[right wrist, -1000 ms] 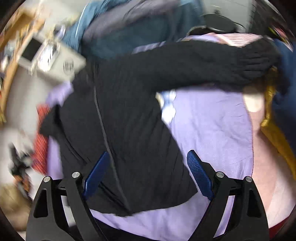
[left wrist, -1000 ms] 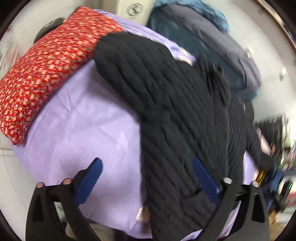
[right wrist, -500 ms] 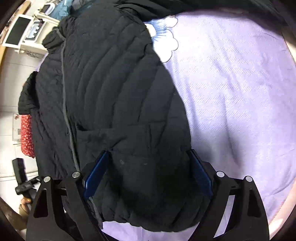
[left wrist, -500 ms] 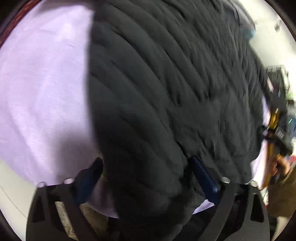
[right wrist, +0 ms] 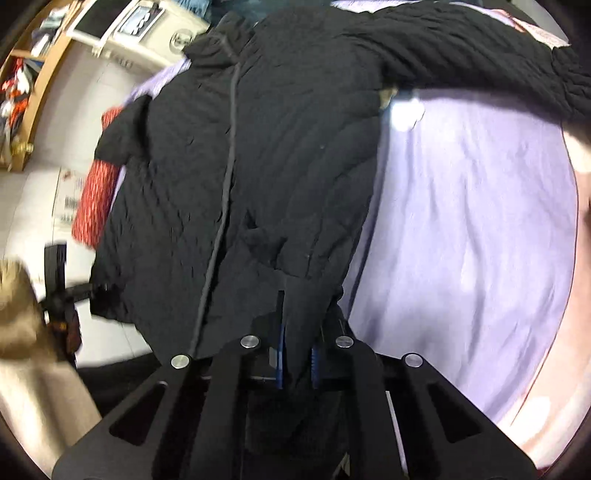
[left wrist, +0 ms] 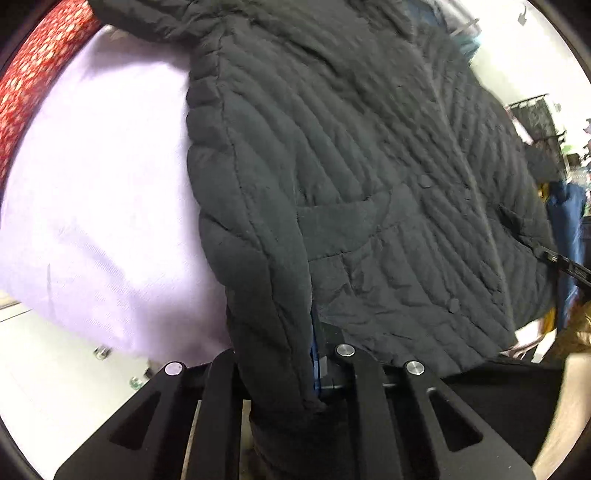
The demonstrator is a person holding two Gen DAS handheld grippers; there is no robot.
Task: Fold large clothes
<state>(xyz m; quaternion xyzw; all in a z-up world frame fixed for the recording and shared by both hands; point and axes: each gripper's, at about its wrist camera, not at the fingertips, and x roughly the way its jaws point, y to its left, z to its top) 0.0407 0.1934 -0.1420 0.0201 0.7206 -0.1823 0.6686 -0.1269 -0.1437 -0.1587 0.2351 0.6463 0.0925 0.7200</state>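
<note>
A black quilted jacket (left wrist: 369, 166) lies spread face up on a lilac bedsheet (left wrist: 96, 206). My left gripper (left wrist: 295, 354) is shut on the jacket's lower hem at its left corner; the cloth hides most of the blue pads. In the right wrist view the same jacket (right wrist: 266, 147) stretches away, one sleeve (right wrist: 461, 51) flung out to the right across the sheet (right wrist: 472, 240). My right gripper (right wrist: 297, 350) is shut on the hem at the other corner, with cloth bunched between the blue pads.
A red flowered pillow (left wrist: 33, 66) lies at the bed's far left; it also shows in the right wrist view (right wrist: 92, 203). A white cabinet (right wrist: 147, 33) and wooden shelves (right wrist: 33, 74) stand beyond the bed. Blue and yellow clothes (left wrist: 565, 258) hang at the right.
Both grippers came down to the jacket's bottom hem and closed on it, one at each corner. The hem now sits bunched between the pads.
</note>
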